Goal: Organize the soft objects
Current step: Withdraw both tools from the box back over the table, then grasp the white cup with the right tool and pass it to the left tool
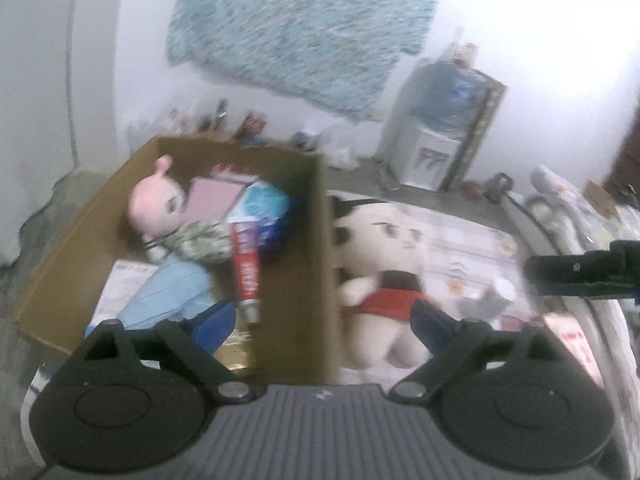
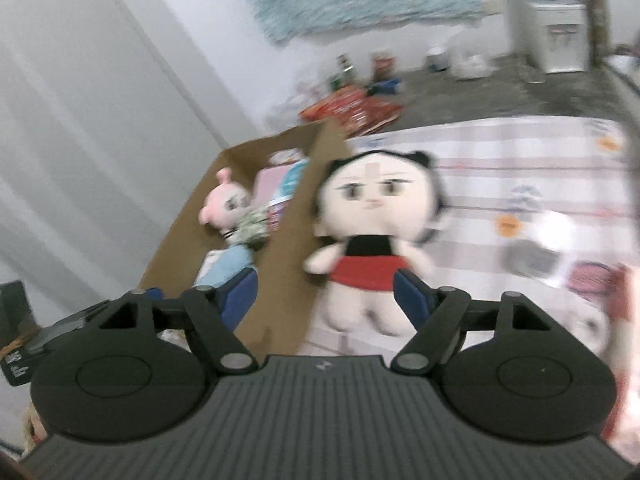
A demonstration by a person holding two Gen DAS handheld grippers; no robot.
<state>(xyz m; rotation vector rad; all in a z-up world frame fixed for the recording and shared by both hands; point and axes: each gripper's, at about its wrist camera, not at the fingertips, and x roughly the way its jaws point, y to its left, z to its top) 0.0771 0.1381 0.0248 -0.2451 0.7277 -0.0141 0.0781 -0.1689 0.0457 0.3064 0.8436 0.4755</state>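
Note:
A cream plush doll [image 1: 384, 248] with black hair, a black top and a red skirt lies face up on the checked sheet, just right of an open cardboard box [image 1: 316, 240]. In the box lie a pink-headed doll [image 1: 156, 204], a light blue cloth [image 1: 172, 292], a red toothpaste tube [image 1: 246, 268] and a blue packet [image 1: 264, 208]. My left gripper [image 1: 324, 320] is open over the box's right wall, holding nothing. My right gripper [image 2: 326, 294] is open too, its fingers standing either side of the box wall [image 2: 288, 248] and the plush doll's [image 2: 372, 216] legs, apart from both.
A teal shaggy rug [image 1: 304, 28] hangs on the white wall. A water dispenser [image 1: 436, 132] stands at the back right. Bottles and red packets [image 2: 352, 108] sit on the floor behind the box. Small items lie on the sheet [image 2: 520, 168] to the right.

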